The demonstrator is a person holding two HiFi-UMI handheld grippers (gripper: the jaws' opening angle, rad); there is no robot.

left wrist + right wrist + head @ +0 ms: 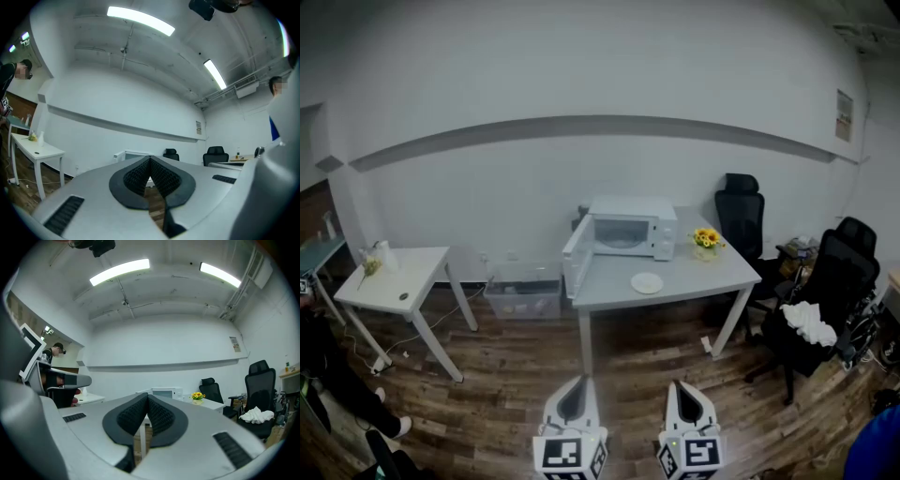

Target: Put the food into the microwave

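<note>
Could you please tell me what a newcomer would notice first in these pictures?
The white microwave stands at the back of the grey table, its door swung open to the left. A white plate lies in front of it and yellow flowers stand to its right. At the bottom of the head view, the left tool and right tool are shut and empty, well short of the table.

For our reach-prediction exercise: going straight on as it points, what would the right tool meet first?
The right tool, shut and empty, would probably meet the table at its front edge near the leg, below the microwave; only floor lies before it. Height is uncertain.
</note>
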